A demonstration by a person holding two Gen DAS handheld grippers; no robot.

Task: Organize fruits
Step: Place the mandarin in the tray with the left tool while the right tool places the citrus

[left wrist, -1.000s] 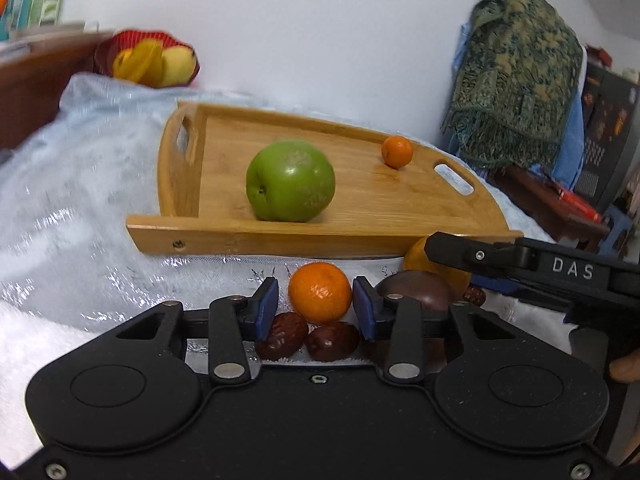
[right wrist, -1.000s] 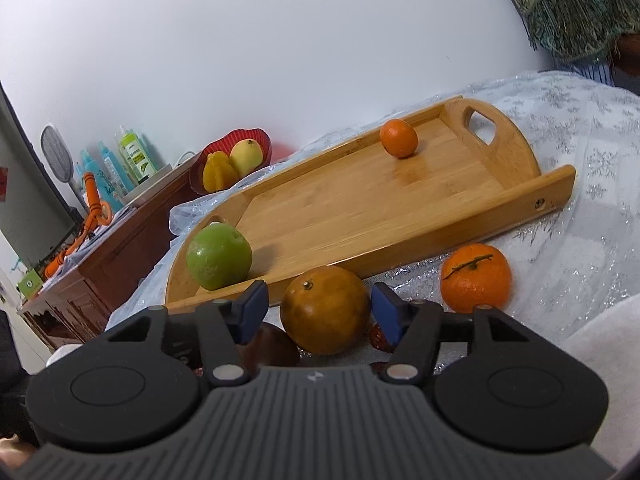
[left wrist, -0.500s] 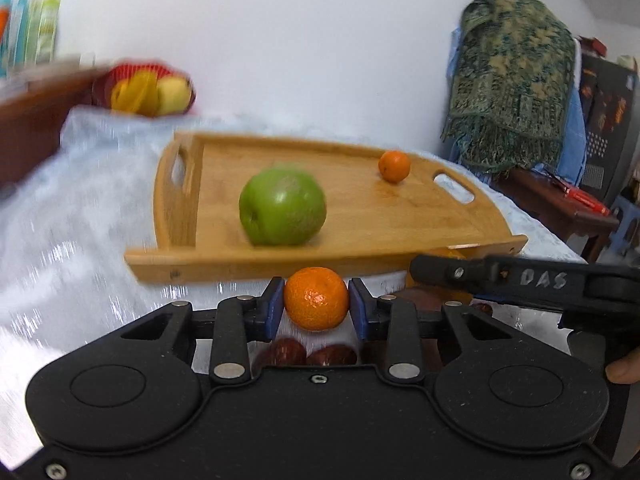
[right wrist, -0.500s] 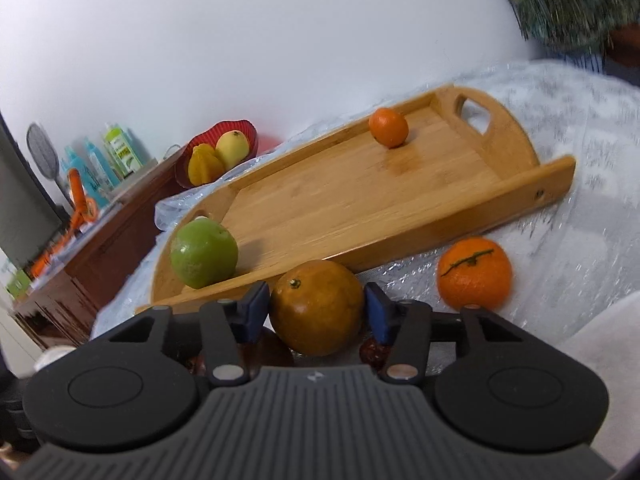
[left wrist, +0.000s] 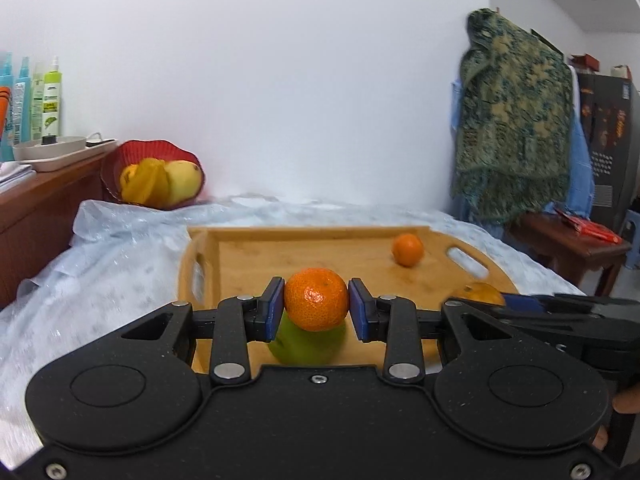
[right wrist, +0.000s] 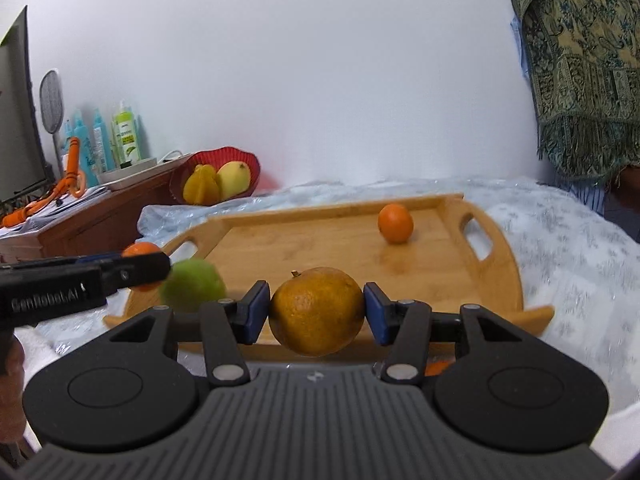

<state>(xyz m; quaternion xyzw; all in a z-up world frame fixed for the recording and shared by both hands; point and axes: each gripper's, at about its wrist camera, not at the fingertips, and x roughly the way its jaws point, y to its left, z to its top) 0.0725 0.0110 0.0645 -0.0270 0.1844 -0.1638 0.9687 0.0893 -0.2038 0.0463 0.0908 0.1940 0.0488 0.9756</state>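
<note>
My left gripper [left wrist: 316, 305] is shut on a small orange mandarin [left wrist: 316, 298] and holds it in the air in front of the wooden tray [left wrist: 256, 256]. A green apple [left wrist: 308, 346] on the tray shows just below it. My right gripper [right wrist: 317, 313] is shut on a larger brownish orange [right wrist: 316, 310], also lifted before the tray [right wrist: 320, 240]. A small orange [right wrist: 395, 224] lies at the tray's far right, and the green apple [right wrist: 192, 286] sits at its near left. In the right wrist view the left gripper [right wrist: 132, 268] reaches in from the left.
A red bowl [left wrist: 160, 178] of yellow fruit stands at the back left beside a wooden cabinet [left wrist: 40, 208] with bottles. A patterned cloth [left wrist: 516, 120] hangs at the right above a low side table [left wrist: 572, 240]. Crinkly plastic [right wrist: 560, 240] covers the table. Another orange [right wrist: 438, 367] peeks from under my right gripper.
Both grippers closed on their fruit and rose off the table. The dark fruits that lay under them have dropped out of view, and the tray now sits lower in both views.
</note>
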